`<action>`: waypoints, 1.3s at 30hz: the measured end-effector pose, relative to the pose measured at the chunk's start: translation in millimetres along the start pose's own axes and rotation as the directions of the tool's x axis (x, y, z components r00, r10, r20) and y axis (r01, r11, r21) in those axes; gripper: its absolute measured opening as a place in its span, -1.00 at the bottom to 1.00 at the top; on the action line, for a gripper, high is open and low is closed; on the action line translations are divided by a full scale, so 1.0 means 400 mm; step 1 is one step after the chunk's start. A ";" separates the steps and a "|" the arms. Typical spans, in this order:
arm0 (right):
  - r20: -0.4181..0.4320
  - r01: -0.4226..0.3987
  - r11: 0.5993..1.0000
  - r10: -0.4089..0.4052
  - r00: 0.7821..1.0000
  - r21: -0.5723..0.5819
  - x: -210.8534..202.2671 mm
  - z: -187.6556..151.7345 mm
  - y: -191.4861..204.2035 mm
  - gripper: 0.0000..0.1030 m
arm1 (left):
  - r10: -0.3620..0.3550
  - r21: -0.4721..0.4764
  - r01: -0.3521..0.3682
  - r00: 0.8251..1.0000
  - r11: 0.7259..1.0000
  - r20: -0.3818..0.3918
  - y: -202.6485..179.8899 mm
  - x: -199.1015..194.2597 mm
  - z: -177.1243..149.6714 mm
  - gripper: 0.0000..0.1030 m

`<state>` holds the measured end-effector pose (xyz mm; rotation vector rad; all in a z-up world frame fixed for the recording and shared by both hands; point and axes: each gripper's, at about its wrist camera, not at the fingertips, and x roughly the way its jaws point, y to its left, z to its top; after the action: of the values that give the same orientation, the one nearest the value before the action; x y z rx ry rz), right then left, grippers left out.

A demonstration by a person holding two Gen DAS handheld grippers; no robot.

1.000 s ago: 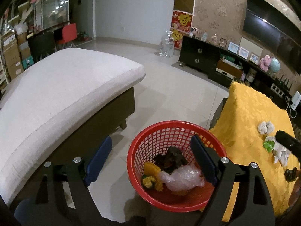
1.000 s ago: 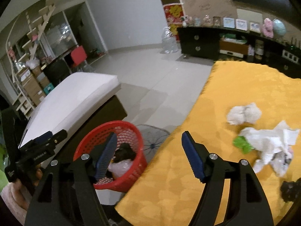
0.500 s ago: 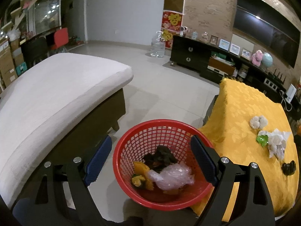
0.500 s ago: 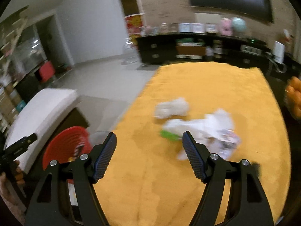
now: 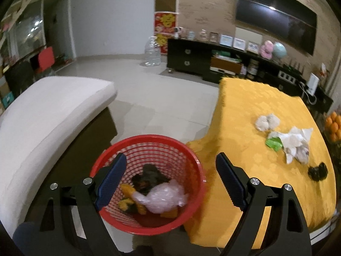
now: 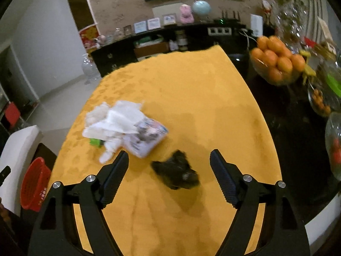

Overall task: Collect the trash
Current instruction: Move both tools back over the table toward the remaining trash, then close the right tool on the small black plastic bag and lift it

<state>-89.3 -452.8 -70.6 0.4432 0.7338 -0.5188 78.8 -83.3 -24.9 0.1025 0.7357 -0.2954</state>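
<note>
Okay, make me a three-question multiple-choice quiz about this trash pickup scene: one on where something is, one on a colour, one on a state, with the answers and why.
1. Where does the dark crumpled scrap lie?
A. in the basket
B. on the yellow tablecloth, ahead of the right hand-held gripper
C. on the floor

2. What colour is the mesh basket?
A. red
B. blue
C. white

3. What is the state of the left hand-held gripper?
A. shut on a tissue
B. shut on the basket rim
C. open, holding nothing

Answers:
1 B: the right wrist view shows the scrap on the cloth between the fingers' line of sight, untouched, as the jaws are opening.
2 A: both views show a red basket.
3 C: its fingers stand wide apart over the basket, with nothing pinched between them.
</note>
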 end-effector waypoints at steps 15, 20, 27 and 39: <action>-0.115 0.006 1.000 -0.009 0.993 -0.026 0.144 -0.051 0.005 0.50 | -0.034 0.080 0.034 0.999 0.996 -0.003 -0.098 0.002 -0.010 0.60; -0.154 0.043 0.994 -0.057 0.986 -0.097 0.158 -0.067 0.020 0.06 | -0.059 0.107 0.060 0.998 0.992 -0.006 -0.124 0.000 -0.013 0.60; -0.140 0.013 0.996 -0.025 0.990 -0.084 0.128 -0.057 0.020 -0.33 | -0.126 0.147 0.129 0.992 0.981 -0.029 -0.181 0.006 0.002 0.60; -0.050 -0.028 0.998 0.025 0.998 -0.056 0.031 -0.012 0.030 -0.36 | -0.249 0.351 0.255 0.966 0.901 -0.061 -0.402 0.047 0.075 0.60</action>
<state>-76.9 -444.3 -80.6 0.4134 0.7870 -0.4625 63.1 -246.9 -13.5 0.3564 0.7037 -0.6777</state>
